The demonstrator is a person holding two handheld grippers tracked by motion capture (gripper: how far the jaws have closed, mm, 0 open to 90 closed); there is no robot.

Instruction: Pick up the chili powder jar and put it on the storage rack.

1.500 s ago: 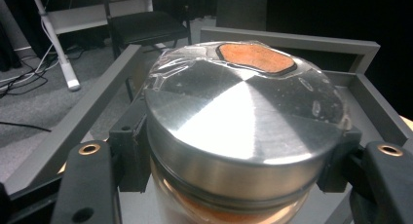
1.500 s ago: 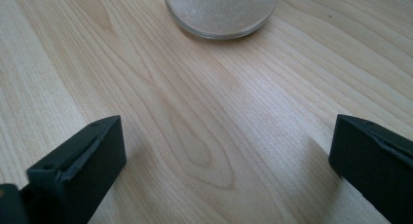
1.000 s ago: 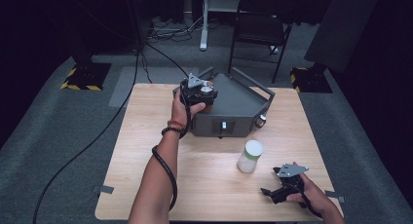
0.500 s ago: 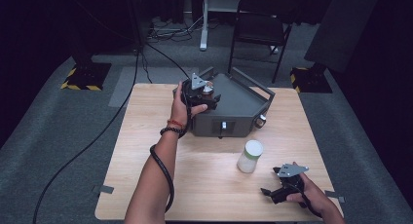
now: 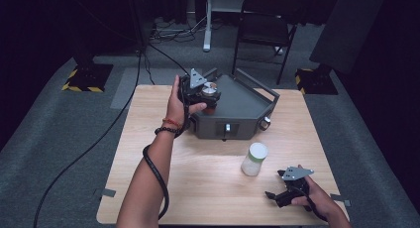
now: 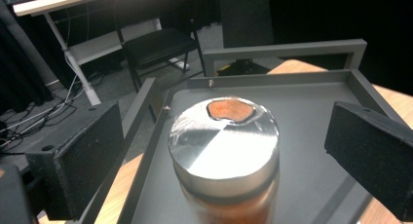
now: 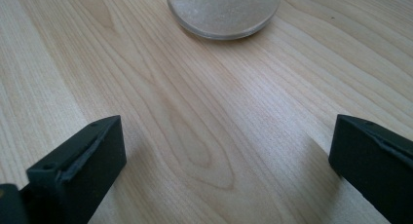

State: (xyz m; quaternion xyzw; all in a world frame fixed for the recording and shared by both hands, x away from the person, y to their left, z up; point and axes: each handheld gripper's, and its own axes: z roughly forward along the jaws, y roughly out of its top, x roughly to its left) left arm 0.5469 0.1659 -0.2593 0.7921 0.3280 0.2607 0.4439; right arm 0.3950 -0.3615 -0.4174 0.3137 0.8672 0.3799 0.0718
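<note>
jar: silver-lidded jar (image 6: 224,151) with reddish-brown contents, stood upright in the near-left corner of the dark grey tray (image 5: 242,96); also seen in the high view (image 5: 210,92)
jar axis: vertical, lid up, foil-like lid top with a torn patch showing the contents
left gripper: (image 5: 202,90) held over the tray's left corner; jaws have just been opening and are spread wide, one pad either side of the jar, neither pad pressed on it
key relation: jar sits straight ahead of and slightly below the left gripper, centred in the gap between the pads; jar judged released, so a straight lift or pull-back is judged enough to clear it
nearer hand: left hand by far; right is well apart from the tray
left arm pose: forearm run up from the bottom edge, wrist bent inward toward the tray, gripper tipped forward and down
white jar: (image 5: 254,159) upright on the wooden table (image 5: 148,153), between the tray and the right gripper
right gripper: (image 5: 277,196) rested low at the table's near-right corner, jaws spread wide, nothing held; pointed toward the white jar's base (image 7: 224,12)
risk: jar judged liable to be clipped by a pad if the left gripper is swung sideways
</note>
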